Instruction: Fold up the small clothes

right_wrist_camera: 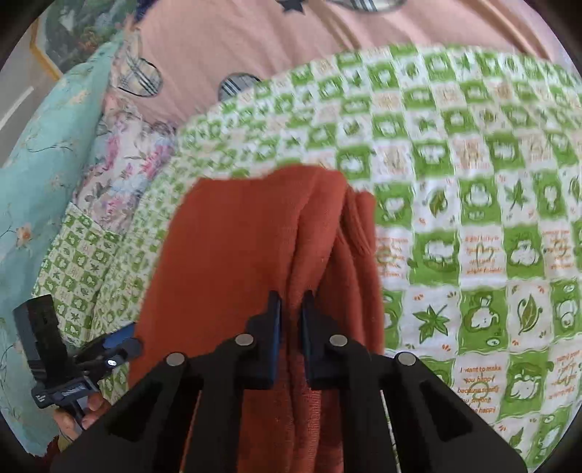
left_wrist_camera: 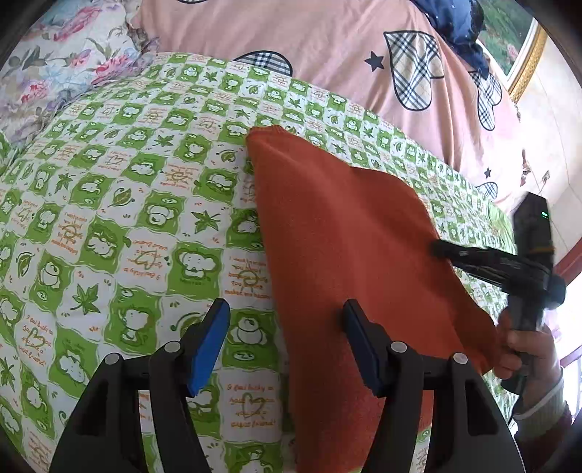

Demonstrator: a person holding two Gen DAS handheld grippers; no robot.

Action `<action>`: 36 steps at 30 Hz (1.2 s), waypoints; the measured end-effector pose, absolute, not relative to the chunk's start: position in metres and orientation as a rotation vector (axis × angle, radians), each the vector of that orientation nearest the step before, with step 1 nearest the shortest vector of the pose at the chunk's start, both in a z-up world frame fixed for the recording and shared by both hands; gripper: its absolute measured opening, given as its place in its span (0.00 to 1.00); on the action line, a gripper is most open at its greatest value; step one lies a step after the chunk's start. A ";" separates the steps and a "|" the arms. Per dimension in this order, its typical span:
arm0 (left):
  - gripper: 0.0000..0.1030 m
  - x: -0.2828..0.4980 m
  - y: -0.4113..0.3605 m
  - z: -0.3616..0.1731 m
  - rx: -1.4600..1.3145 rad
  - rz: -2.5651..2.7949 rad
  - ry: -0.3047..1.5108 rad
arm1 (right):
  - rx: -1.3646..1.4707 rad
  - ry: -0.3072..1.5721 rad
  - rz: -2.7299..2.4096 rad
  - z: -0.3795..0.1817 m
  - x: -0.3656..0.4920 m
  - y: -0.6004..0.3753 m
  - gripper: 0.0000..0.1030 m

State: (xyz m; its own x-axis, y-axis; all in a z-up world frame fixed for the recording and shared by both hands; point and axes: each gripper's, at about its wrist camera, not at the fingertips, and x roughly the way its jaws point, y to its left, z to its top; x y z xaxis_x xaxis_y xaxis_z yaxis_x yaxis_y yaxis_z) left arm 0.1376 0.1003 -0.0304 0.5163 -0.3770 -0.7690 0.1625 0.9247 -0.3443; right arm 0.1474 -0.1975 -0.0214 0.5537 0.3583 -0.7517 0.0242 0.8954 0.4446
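Observation:
A rust-orange knit garment (left_wrist_camera: 342, 233) lies on a green-and-white checked quilt (left_wrist_camera: 120, 203). My left gripper (left_wrist_camera: 287, 316) is open, its right finger over the garment's left edge, its left finger over the quilt, holding nothing. My right gripper (left_wrist_camera: 442, 251) shows at the right of the left wrist view, its tips on the garment's right edge. In the right wrist view my right gripper (right_wrist_camera: 291, 309) is shut on a fold of the garment (right_wrist_camera: 232, 247), which is lifted and bunched in pleats. The left gripper (right_wrist_camera: 120, 345) shows at the lower left there.
A pink duvet with plaid hearts (left_wrist_camera: 327, 47) lies behind the quilt. A floral pillow (left_wrist_camera: 54, 62) is at the far left and a dark blue cloth (left_wrist_camera: 451, 22) at the top right. A teal floral cover (right_wrist_camera: 40, 174) lies at the left of the right wrist view.

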 end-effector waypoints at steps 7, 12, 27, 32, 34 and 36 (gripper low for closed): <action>0.62 0.136 0.085 -0.031 -0.184 -0.349 0.990 | 0.426 0.902 0.149 -0.011 0.113 -0.217 0.11; 0.63 0.140 0.072 -0.043 -0.166 -0.353 1.029 | 0.496 0.979 0.107 -0.063 0.128 -0.234 0.12; 0.61 0.141 0.058 0.010 -0.255 -0.557 0.905 | 0.562 0.928 0.214 -0.013 0.097 -0.200 0.20; 0.58 0.168 0.039 -0.021 -0.206 -0.525 0.994 | 0.551 0.999 0.160 -0.045 0.136 -0.207 0.19; 0.55 0.180 0.038 -0.034 -0.200 -0.500 1.020 | 0.561 1.001 0.141 -0.057 0.147 -0.213 0.14; 0.53 0.187 0.038 -0.039 -0.204 -0.502 1.021 | 0.552 0.980 0.118 -0.062 0.154 -0.221 0.07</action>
